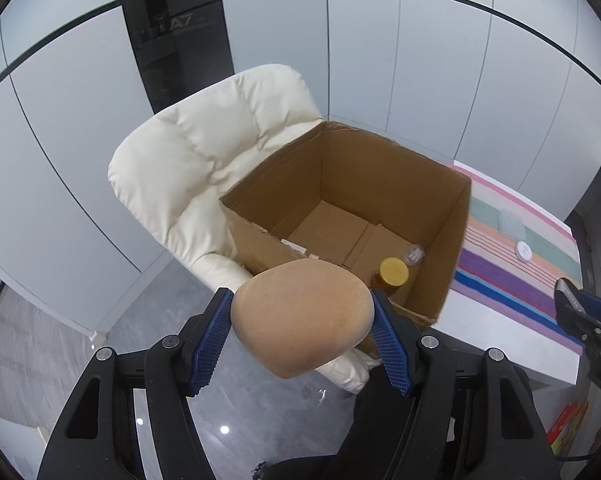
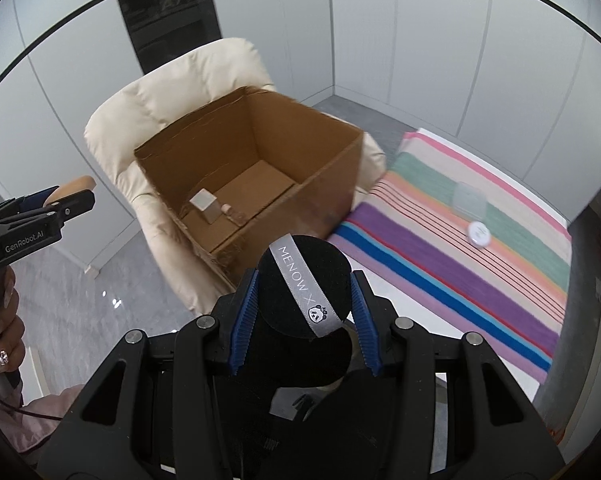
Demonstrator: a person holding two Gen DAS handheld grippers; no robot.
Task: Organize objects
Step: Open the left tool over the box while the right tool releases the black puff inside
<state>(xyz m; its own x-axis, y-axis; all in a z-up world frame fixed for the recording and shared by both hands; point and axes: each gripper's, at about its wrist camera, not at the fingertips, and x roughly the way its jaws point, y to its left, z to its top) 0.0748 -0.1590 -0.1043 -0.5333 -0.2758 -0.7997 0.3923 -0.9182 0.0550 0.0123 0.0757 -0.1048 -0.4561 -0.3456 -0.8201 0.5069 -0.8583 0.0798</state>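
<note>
The cardboard box (image 1: 348,216) sat on the cream chair (image 1: 188,168) just ahead of and below both our tools, its open top tilted toward us, with a yellow-lidded jar (image 1: 392,274) and a small clear container (image 1: 414,254) already inside. Our left gripper (image 1: 302,340) was clamped on a tan sponge (image 1: 300,316) nearest the box's near wall, while our right gripper (image 2: 304,316) was closed on a black puff (image 2: 304,292) with a ribbon. Only that near wall stood in the way; two small lidded containers (image 2: 470,204) lay well off on the striped cloth (image 2: 460,264), right of the right gripper.
</note>
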